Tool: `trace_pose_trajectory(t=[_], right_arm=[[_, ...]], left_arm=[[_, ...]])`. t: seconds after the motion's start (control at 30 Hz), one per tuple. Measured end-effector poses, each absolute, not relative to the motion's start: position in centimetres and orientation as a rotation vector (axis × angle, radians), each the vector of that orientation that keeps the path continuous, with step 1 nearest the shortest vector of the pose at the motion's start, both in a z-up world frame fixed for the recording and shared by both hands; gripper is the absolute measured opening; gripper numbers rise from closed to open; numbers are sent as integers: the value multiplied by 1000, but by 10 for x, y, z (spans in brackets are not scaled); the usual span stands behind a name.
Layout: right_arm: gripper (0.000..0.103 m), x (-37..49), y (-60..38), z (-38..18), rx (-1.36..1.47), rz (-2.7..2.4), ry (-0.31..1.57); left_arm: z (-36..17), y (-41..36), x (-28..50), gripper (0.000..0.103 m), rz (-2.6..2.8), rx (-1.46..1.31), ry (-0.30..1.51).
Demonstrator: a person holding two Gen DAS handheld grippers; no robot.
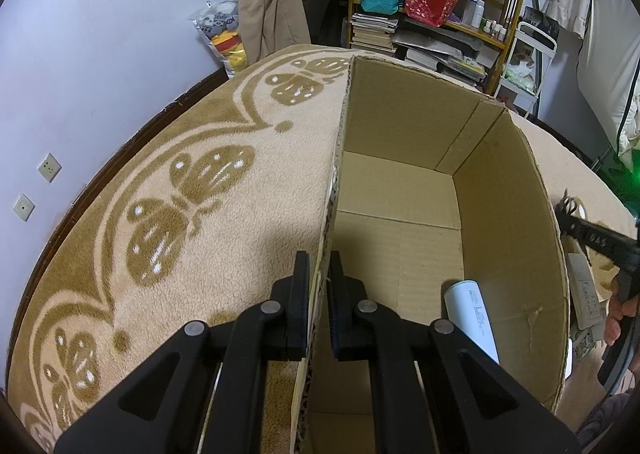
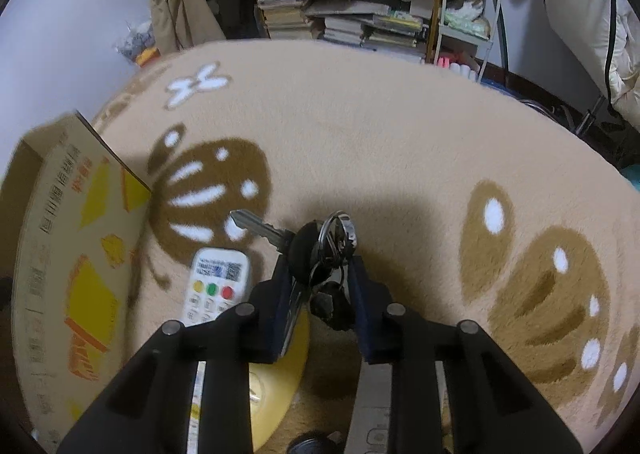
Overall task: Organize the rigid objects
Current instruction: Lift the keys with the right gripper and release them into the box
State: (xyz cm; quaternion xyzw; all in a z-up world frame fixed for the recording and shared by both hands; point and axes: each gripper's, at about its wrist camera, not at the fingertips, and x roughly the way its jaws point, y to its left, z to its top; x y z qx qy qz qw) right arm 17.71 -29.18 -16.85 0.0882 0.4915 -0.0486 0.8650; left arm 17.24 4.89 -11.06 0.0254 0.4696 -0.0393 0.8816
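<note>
1. Nearest the left wrist camera, the left tongs (image 1: pixel 320 286) are clamped on the near wall of the cardboard box (image 1: pixel 516 238), one pad outside and one inside.
2. Inside the box, by its right wall at the near end, a white tube (image 1: pixel 472 320) lies on the bottom.
3. Outside the box's right wall, the right tongs (image 1: pixel 588 232) show dark at the edge, with a hand (image 1: pixel 618 314) below them.
4. Nearest the right wrist camera, the right tongs (image 2: pixel 320 274) are nearly closed on a bunch of keys (image 2: pixel 324 250); one silver key (image 2: pixel 260 230) sticks out toward the box.
5. A white remote (image 2: pixel 214 286) with yellow, green and red buttons lies on the butterfly carpet (image 2: pixel 380 133), just beside the box's printed outer wall (image 2: pixel 60 254).
6. A yellow round item (image 2: pixel 276 386) lies on the carpet under the right tongs, near the remote; I cannot tell what it is.
7. Beyond the box stands a crowded shelf (image 1: pixel 440 13).
</note>
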Motion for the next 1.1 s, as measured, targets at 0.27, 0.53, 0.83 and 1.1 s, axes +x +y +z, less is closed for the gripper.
trace_pose_trajectory(t=[0.27, 0.53, 0.83, 1.1], right_arm=[[30, 161, -282, -135, 218, -68, 935], [30, 146, -238, -80, 173, 27, 825], [30, 148, -163, -56, 117, 185, 786], [30, 145, -128, -78, 98, 257, 829]], left_arm=[[-111, 49, 172, 8, -82, 50, 978], [-112, 48, 171, 8, -67, 76, 983], [-111, 47, 170, 8, -63, 61, 985], [-109, 47, 172, 8, -63, 51, 988]])
